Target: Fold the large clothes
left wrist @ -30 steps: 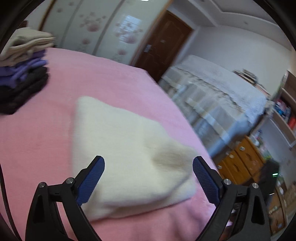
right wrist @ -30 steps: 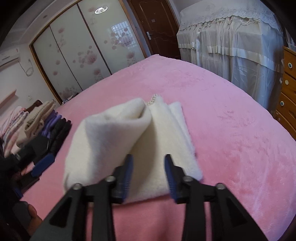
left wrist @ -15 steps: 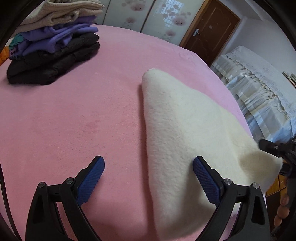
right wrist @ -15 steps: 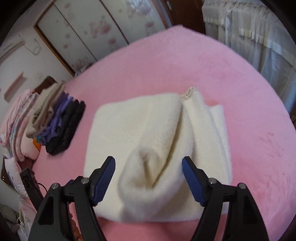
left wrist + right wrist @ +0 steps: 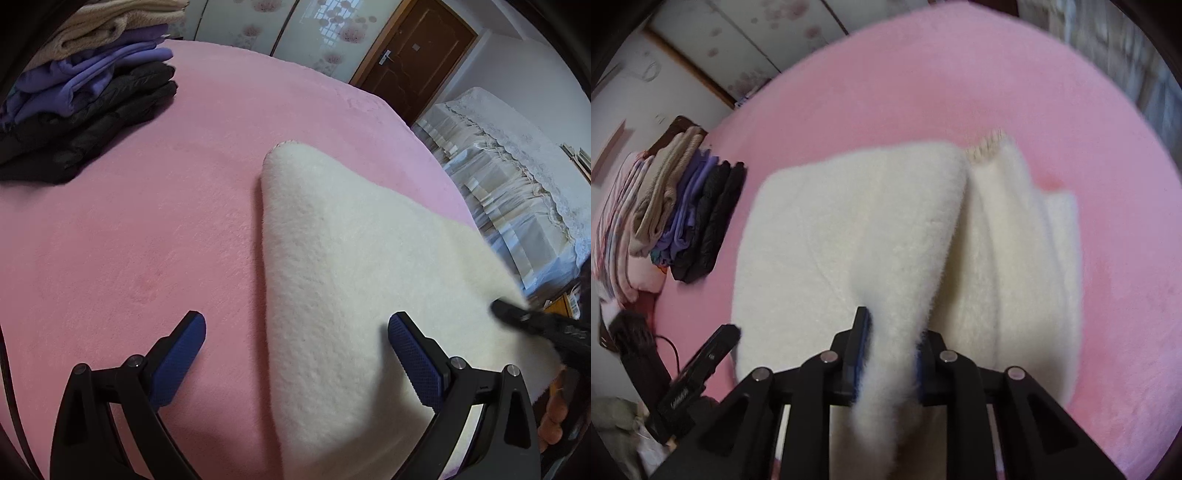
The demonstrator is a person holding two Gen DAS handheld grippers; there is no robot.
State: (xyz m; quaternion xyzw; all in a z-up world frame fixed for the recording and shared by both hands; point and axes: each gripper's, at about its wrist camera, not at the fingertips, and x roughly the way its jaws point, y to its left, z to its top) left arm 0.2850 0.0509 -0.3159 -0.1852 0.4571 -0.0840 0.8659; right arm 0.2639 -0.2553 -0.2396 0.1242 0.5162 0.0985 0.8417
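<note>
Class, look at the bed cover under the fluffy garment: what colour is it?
Plain pink, no pattern. The bed cover shows best in the left wrist view, around the cream garment.

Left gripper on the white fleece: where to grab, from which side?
Take the near left edge of the white fleece, coming down from the pink blanket side. That edge runs straight between the open left gripper fingers, with bare bed beside it. The right gripper has just closed on a raised ridge at the opposite near corner, so pinching this edge would match it.
</note>
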